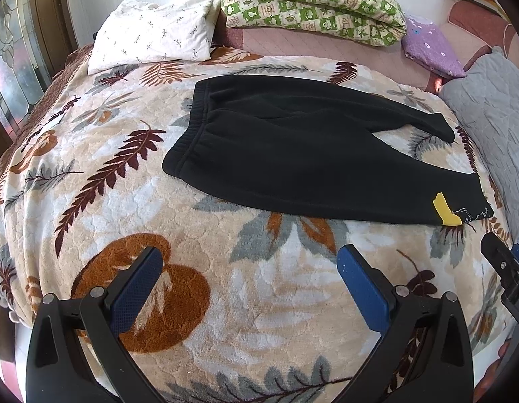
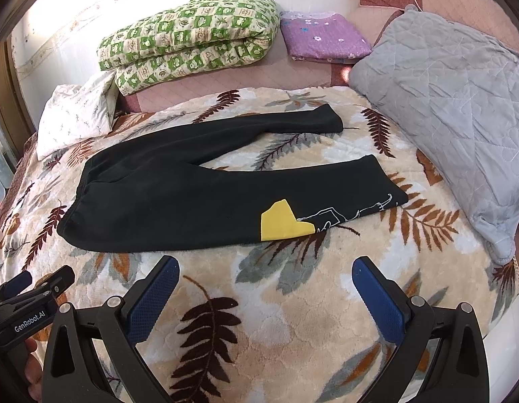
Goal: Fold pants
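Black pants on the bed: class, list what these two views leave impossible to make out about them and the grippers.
- Pants: underside hidden against the blanket in both views.
- White line drawing on the near leg: too small to read, worse in the left wrist view.
- Right gripper: cut off by the left wrist frame edge.
- Left gripper: cropped at the right wrist view's edge.

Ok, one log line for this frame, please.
stage: pre-grasp | pants: flat on blanket, legs apart, unfolded | left tongs: open, empty | right tongs: open, empty
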`<act>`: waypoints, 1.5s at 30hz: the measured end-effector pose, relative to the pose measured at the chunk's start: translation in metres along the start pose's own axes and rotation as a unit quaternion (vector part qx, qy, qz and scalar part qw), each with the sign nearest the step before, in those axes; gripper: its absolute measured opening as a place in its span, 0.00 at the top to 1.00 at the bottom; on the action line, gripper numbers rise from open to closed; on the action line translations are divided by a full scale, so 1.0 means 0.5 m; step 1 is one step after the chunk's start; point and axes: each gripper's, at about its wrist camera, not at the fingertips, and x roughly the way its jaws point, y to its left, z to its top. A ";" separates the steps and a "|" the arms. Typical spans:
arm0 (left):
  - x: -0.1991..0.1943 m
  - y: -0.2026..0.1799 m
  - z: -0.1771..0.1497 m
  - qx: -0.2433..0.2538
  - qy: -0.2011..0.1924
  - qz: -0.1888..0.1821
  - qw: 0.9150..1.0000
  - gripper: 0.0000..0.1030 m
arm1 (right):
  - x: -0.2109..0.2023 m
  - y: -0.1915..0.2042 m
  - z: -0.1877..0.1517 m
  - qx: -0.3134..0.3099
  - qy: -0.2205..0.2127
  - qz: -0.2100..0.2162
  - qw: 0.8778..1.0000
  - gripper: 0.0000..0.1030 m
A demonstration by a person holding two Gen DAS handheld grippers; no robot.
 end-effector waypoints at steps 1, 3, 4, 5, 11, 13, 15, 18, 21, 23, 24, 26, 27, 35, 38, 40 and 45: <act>0.001 -0.001 0.000 0.000 0.000 0.000 1.000 0.00 | 0.002 -0.001 -0.002 0.000 0.000 0.000 1.000 0.00; 0.002 -0.002 0.000 0.001 0.001 0.000 1.000 0.00 | 0.005 -0.002 -0.003 0.002 0.001 0.000 1.000 0.00; 0.002 -0.003 0.000 0.001 0.000 0.000 1.000 0.00 | 0.006 -0.004 -0.005 0.002 0.001 0.001 1.000 0.00; 0.003 -0.004 0.001 0.002 0.000 0.001 1.000 0.00 | 0.007 -0.004 -0.005 0.002 0.002 0.001 1.000 0.00; 0.011 -0.007 0.016 0.004 0.003 0.001 1.000 0.00 | 0.012 -0.003 -0.002 -0.002 0.002 0.001 1.000 0.00; 0.013 -0.006 0.024 0.003 0.003 0.001 1.000 0.00 | 0.013 -0.002 0.004 -0.005 0.004 0.002 1.000 0.00; 0.016 -0.006 0.034 0.003 0.002 0.000 1.000 0.00 | 0.014 -0.002 0.012 -0.007 0.002 0.003 1.000 0.00; 0.021 -0.007 0.052 0.005 -0.001 0.002 1.000 0.00 | 0.016 -0.004 0.026 -0.014 0.002 0.002 1.000 0.00; 0.030 -0.006 0.076 0.006 -0.005 0.007 1.000 0.00 | 0.023 -0.010 0.046 -0.017 0.006 0.009 1.000 0.00; 0.040 -0.004 0.096 0.006 -0.004 0.010 1.000 0.00 | 0.029 -0.021 0.070 -0.016 0.005 0.012 1.000 0.00; 0.045 -0.003 0.106 0.007 -0.004 0.011 1.000 0.00 | 0.033 -0.026 0.084 -0.018 0.006 0.014 1.000 0.00; 0.058 -0.001 0.130 0.009 -0.003 0.015 1.000 0.00 | 0.041 -0.036 0.114 -0.022 0.008 0.017 1.000 0.00; 0.065 0.001 0.144 0.009 0.001 0.016 1.000 0.00 | 0.044 -0.040 0.124 -0.023 0.006 0.017 1.000 0.00; 0.163 0.070 0.328 -0.006 0.077 -0.008 0.997 0.00 | 0.110 -0.134 0.296 -0.059 -0.022 0.017 0.998 0.00; 0.215 0.096 0.395 0.005 0.100 0.007 0.995 0.00 | 0.194 -0.199 0.373 -0.044 -0.003 0.007 0.999 0.00; 0.248 0.111 0.426 0.005 0.109 0.023 0.994 0.00 | 0.251 -0.230 0.407 -0.026 0.021 0.015 0.999 0.01; 0.347 0.173 0.476 -0.054 0.174 -0.030 0.983 0.00 | 0.434 -0.283 0.456 0.016 0.087 0.027 0.996 0.04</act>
